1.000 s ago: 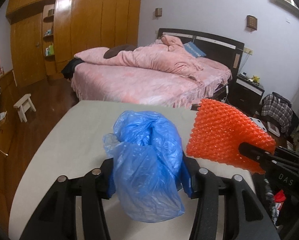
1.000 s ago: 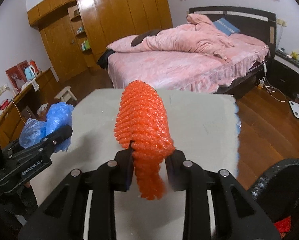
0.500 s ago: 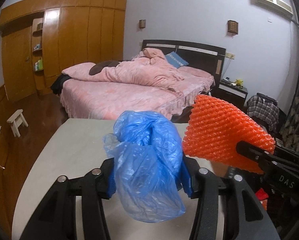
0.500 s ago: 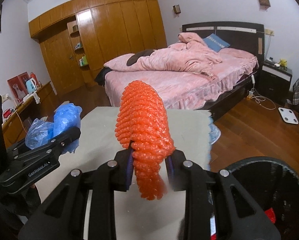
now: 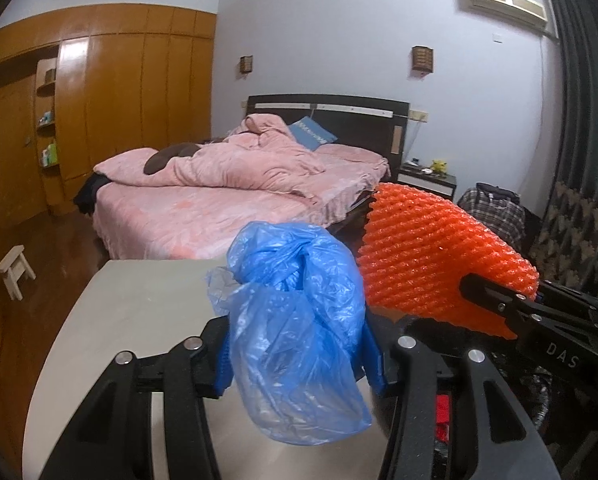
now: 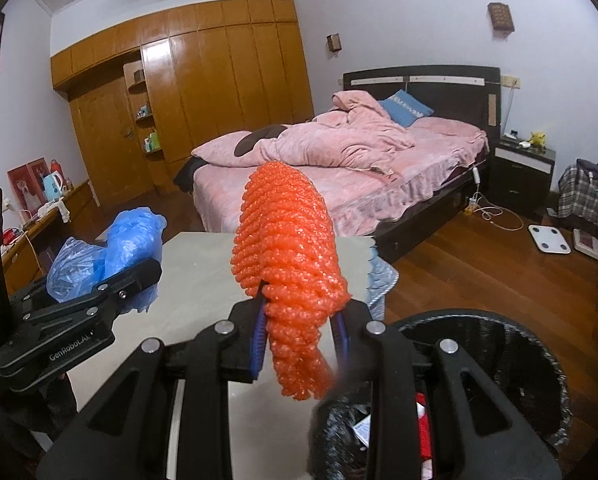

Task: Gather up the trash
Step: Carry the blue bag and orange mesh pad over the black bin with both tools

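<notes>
My left gripper [image 5: 299, 360] is shut on a crumpled blue plastic bag [image 5: 299, 320], which hangs between its blue pads above the pale table [image 5: 139, 304]. My right gripper [image 6: 299, 336] is shut on an orange foam net sleeve [image 6: 287, 248] that stands up out of the jaws. In the left wrist view the orange net [image 5: 435, 256] and the right gripper sit just right of the bag. In the right wrist view the blue bag [image 6: 111, 248] and the left gripper [image 6: 139, 276] are at the left. A black mesh trash bin [image 6: 511, 356] with scraps inside stands low at the right, beside the table.
Beyond the table is a bed [image 6: 339, 168] with pink bedding. A wooden wardrobe [image 6: 203, 92] lines the far wall. A small white stool [image 5: 13, 270] stands on the wood floor at left. A nightstand [image 6: 523, 168], cables and a scale [image 6: 549, 239] lie at right.
Both grippers have risen and swung right with their loads still held. The table has sunk in view and the black bin has come into the right wrist view's lower right.
</notes>
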A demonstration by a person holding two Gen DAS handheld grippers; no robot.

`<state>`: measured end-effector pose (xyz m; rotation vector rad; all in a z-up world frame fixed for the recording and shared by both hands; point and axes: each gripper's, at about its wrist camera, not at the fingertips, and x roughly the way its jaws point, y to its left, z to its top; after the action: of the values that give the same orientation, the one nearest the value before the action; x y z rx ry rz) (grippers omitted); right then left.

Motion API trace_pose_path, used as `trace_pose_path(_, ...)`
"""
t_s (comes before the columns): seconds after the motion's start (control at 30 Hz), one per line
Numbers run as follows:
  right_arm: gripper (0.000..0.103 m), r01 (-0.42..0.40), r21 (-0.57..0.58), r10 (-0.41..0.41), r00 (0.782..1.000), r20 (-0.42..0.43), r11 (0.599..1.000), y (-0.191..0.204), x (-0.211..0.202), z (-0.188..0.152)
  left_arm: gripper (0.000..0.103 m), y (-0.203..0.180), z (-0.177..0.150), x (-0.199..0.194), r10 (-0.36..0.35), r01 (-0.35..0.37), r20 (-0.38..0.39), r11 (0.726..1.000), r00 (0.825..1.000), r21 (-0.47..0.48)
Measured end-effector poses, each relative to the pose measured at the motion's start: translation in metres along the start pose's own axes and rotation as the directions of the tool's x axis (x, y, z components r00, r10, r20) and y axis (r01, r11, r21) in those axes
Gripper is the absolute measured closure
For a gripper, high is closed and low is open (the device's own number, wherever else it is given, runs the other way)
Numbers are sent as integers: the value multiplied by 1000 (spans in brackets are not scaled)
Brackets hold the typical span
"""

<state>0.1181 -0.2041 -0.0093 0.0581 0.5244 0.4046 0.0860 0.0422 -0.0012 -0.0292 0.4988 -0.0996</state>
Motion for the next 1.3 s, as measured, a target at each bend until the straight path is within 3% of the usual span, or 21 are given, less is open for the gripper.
trace_pose_path(0.63,76,104,36,-106,992,66,994,-43,-71,-17,53,-75,0,-25,-118,114,36,990,992,82)
trace_pose_path(1.3,76,264,122,-271,961,46,957,-106,-111,-58,53,-157,-17,-7,-269,267,-11,948,963,173)
